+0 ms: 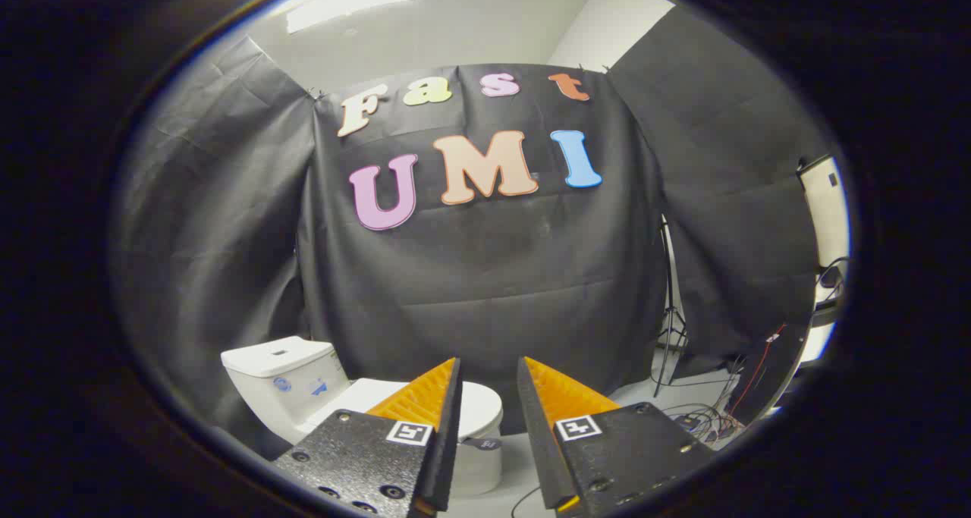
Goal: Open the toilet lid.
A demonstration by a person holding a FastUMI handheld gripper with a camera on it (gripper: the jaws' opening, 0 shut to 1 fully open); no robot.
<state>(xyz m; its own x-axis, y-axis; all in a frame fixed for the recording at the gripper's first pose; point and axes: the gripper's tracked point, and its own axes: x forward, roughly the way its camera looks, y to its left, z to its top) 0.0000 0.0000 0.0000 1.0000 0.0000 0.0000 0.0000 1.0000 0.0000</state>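
A white toilet (pixel 318 397) stands on a pale floor (pixel 637 397) against the black cloth wall (pixel 485 275) of a booth, its lid (pixel 474 408) down flat over the bowl. The gripper (pixel 489 370) hangs above and short of the toilet, fingers apart and holding nothing, with a clear gap between them. The tank (pixel 277 374) sits at the far left of the toilet, close to the cloth; from there the bowl runs rightward, so the toilet's long axis lies from the tank across toward the fingers, and the rounded front of the lid shows just past one finger's tip. To the right of the toilet the floor lies open as far as a light stand (pixel 669 313) and a tangle of cables (pixel 713 419) near the cloth's edge. Blue stickers (pixel 300 385) mark the tank's front, too small to read. A small dark tag (pixel 482 444) sits on the bowl under the lid's front rim; its writing cannot be made out. Each finger carries a square black-and-white marker (pixel 578 427).
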